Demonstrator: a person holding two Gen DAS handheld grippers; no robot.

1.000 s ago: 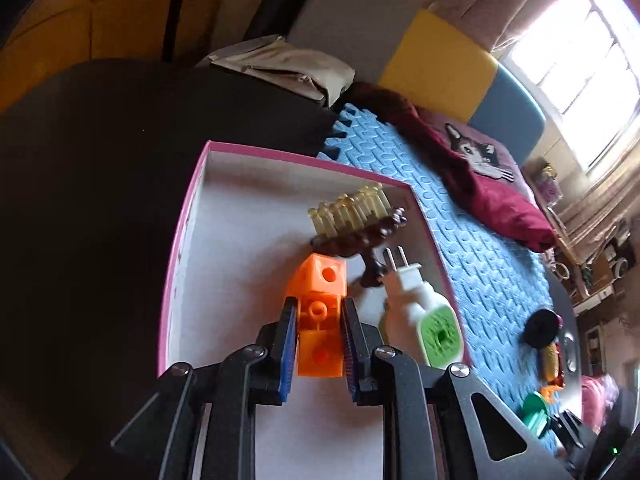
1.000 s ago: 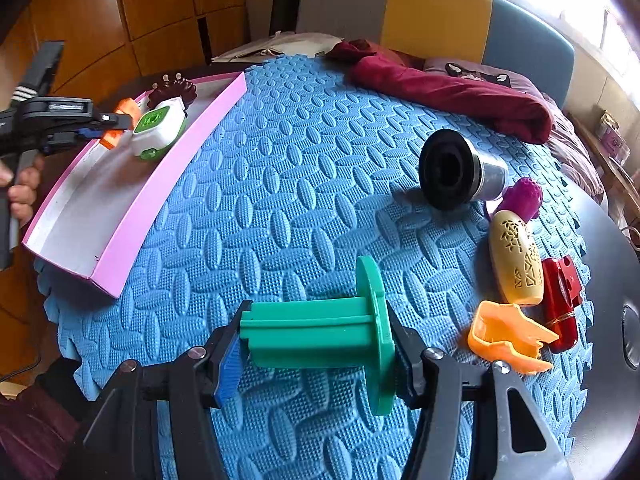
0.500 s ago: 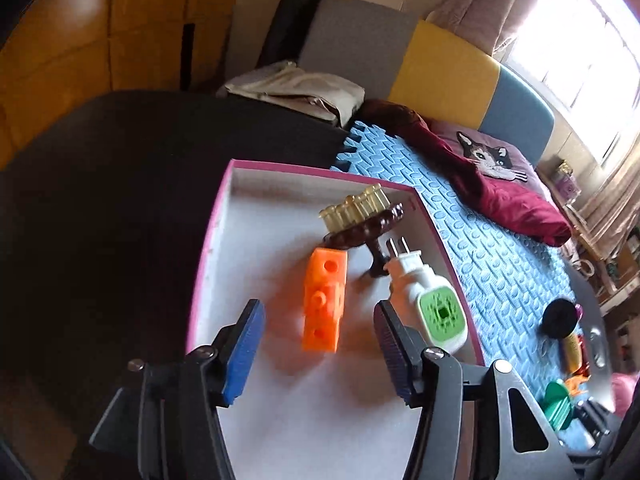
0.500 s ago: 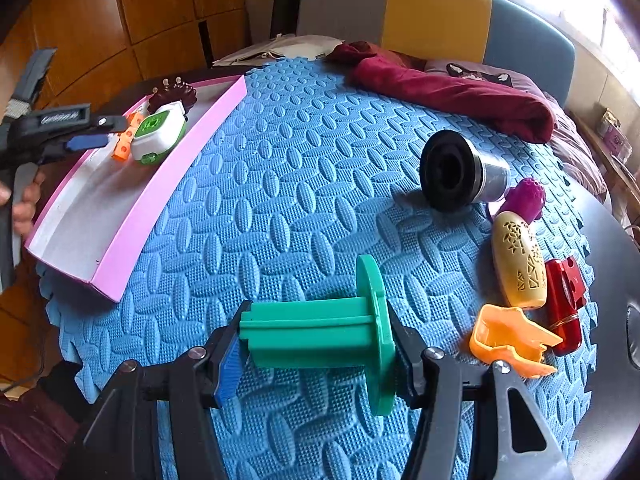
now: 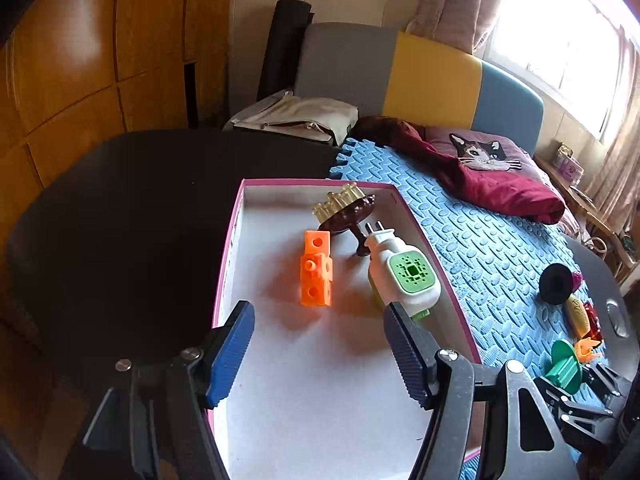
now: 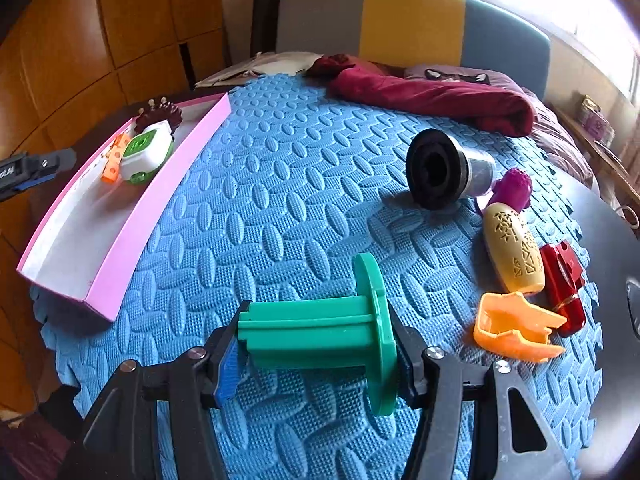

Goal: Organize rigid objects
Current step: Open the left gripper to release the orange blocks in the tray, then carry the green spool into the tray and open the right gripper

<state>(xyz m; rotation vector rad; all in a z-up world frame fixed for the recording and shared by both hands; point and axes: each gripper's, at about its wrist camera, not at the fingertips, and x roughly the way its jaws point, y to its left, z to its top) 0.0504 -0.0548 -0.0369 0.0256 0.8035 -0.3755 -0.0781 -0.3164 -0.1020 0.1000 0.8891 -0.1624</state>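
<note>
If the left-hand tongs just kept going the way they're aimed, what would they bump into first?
Probably the white floor of the pink tray, just short of the orange block. The left tongs point downward at it with the jaws opening and nothing between them. Depth is hard to judge, so they might touch the block first.

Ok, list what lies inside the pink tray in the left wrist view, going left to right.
Orange block → brown brush with yellow bristles → white and green plug-in device, all on the pink tray.
</note>
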